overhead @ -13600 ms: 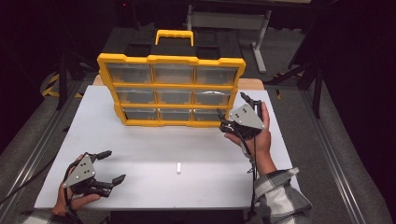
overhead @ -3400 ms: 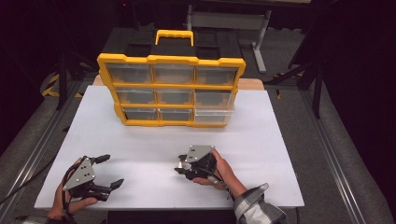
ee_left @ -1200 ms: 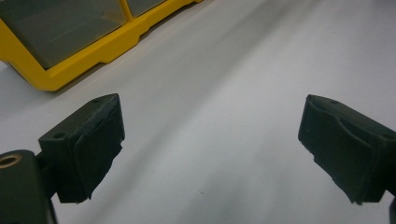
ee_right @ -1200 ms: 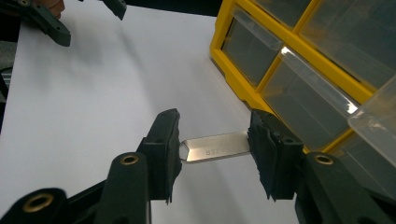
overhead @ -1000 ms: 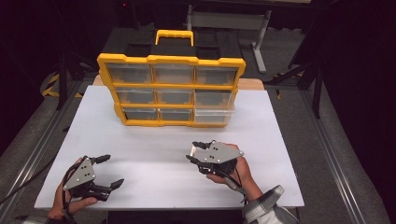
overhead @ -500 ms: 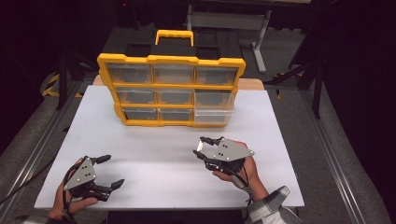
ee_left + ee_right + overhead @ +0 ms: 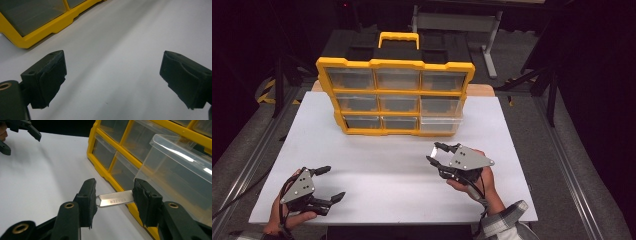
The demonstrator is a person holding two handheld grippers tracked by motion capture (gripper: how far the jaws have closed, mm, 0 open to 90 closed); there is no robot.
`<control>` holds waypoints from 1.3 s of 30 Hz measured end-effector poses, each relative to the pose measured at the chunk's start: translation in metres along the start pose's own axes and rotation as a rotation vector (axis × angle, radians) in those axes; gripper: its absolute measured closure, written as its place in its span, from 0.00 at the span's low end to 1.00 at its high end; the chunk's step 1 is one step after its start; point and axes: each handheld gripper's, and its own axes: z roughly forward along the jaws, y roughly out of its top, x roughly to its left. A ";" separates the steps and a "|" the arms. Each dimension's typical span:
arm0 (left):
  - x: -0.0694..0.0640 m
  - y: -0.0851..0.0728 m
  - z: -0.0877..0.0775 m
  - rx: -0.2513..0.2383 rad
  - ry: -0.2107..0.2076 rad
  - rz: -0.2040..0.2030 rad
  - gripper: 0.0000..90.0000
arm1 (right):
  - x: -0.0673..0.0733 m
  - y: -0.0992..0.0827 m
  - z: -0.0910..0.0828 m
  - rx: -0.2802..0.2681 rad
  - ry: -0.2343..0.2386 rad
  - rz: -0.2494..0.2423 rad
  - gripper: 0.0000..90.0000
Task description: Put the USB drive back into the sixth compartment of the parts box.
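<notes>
A yellow organizer (image 7: 394, 95) with clear drawers stands at the back of the white table (image 7: 377, 165). Its bottom right drawer (image 7: 439, 125) is pulled partly out. My right gripper (image 7: 434, 152) hovers just in front of that drawer, shut on a small white eraser (image 7: 115, 199) held end to end between the jaws. In the right gripper view the pulled-out drawer (image 7: 180, 165) lies just beyond the eraser. My left gripper (image 7: 329, 183) rests at the front left of the table, open, with bare table between its jaws (image 7: 112, 75).
The organizer's yellow base (image 7: 32, 37) shows at the upper left of the left gripper view. A black carry handle section tops the organizer (image 7: 399, 50). Dark floor and metal frames surround the table.
The eraser that lay on the table is now in my right gripper, which has risen and moved right and toward the pulled-out drawer. My left gripper has stayed put.
</notes>
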 end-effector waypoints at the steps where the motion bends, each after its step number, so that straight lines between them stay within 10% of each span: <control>1: 0.000 0.000 0.000 -0.001 0.001 -0.001 0.09 | -0.002 0.000 -0.002 -0.001 -0.011 -0.001 0.60; 39: 0.000 0.000 0.000 -0.018 0.002 -0.009 0.09 | -0.027 0.010 -0.025 -0.040 -0.156 -0.003 0.60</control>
